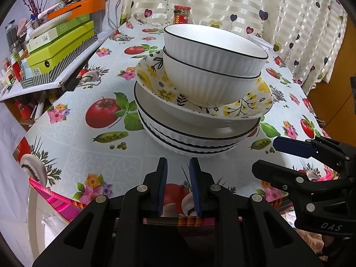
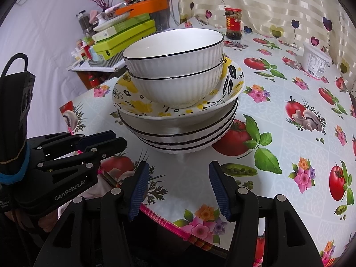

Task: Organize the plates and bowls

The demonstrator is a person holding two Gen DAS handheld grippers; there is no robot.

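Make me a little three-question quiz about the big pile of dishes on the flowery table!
1. True or false: the yellow-flowered plate sits under the two white ribbed bowls.
2. Which gripper stands wider, the left gripper or the right gripper?
3. The jar has a lid of which colour: A red, B green, C blue?

Key: 1 true. 2 the right one. 3 A.

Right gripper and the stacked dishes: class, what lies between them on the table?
Nothing: in the right wrist view only bare patterned tablecloth separates the right gripper from the stacked dishes.
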